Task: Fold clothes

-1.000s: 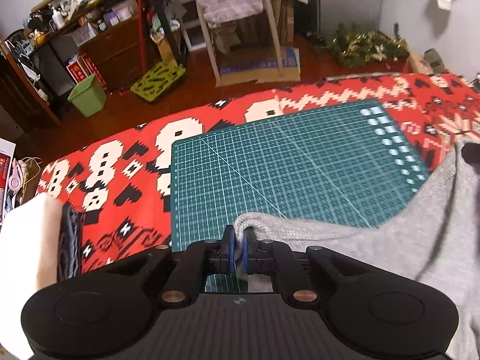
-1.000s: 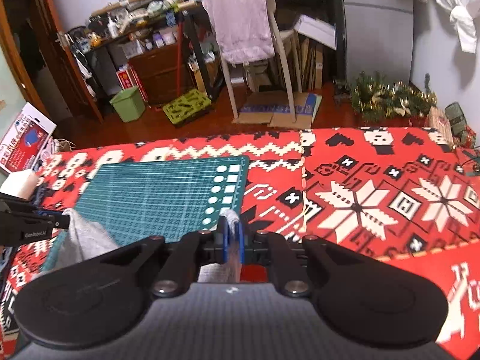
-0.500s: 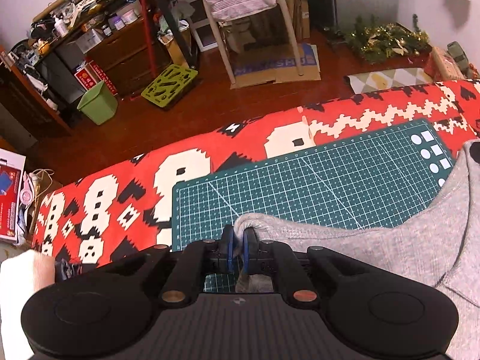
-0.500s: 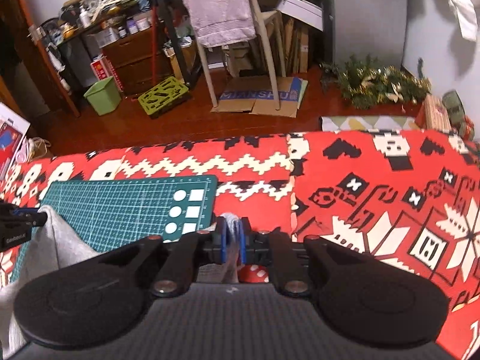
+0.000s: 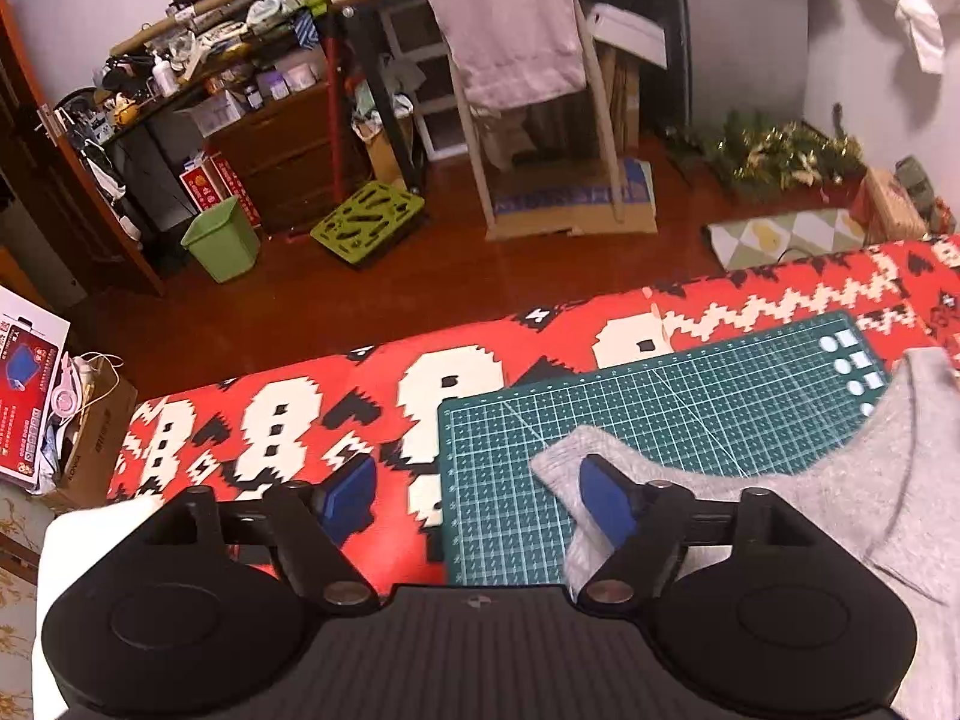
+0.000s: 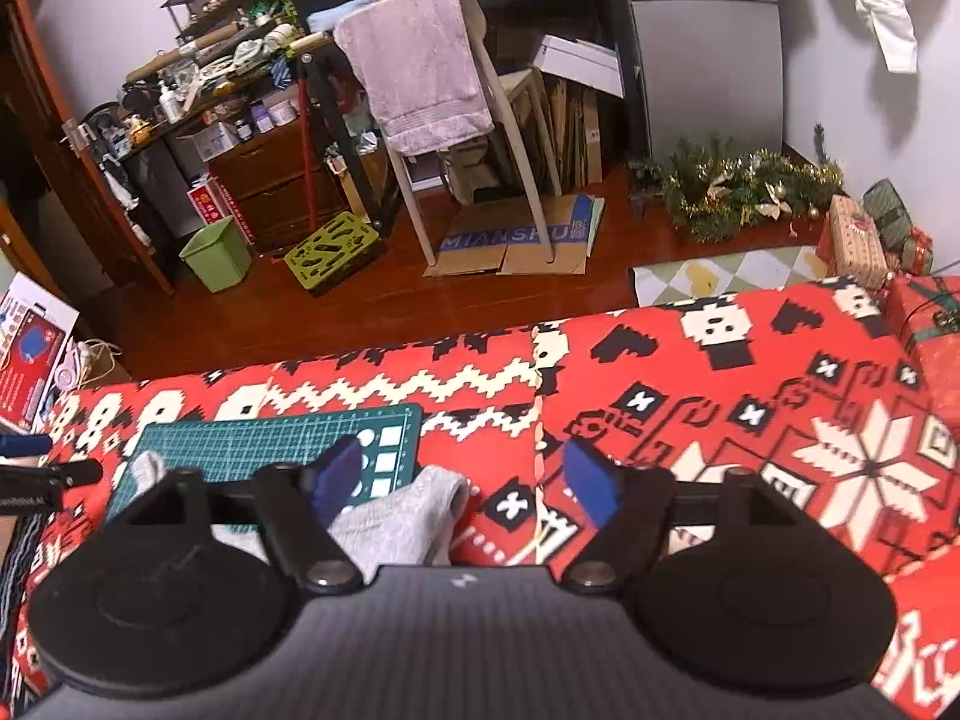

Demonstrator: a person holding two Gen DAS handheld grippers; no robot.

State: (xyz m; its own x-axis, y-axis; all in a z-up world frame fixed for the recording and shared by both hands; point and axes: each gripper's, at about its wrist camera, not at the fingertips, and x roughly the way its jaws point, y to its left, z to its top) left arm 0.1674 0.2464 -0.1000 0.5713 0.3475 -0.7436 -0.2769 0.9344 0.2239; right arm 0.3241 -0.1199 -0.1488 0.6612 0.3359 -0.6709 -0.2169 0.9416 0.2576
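Note:
A grey knit garment (image 5: 840, 492) lies on the green cutting mat (image 5: 660, 408), over the red patterned cloth. My left gripper (image 5: 480, 501) is open; one corner of the garment rests under its right blue pad (image 5: 606, 507), with nothing pinched. In the right wrist view another grey corner (image 6: 408, 516) lies loose between the spread fingers of my right gripper (image 6: 462, 480), which is open. The mat (image 6: 264, 444) shows at the left there, and the other gripper's tip pokes in at the far left edge.
The red patterned cloth (image 6: 750, 420) covers the work surface, whose far edge drops to a wooden floor. Beyond stand a chair with a towel (image 6: 420, 78), a green bin (image 6: 216, 252), cluttered shelves and a wreath (image 6: 744, 192). A white folded item (image 5: 66, 546) sits at my left.
Both grippers were shut on corners of the grey garment; both have opened and let the corners drop onto the mat and cloth. Both views tilted up toward the room.

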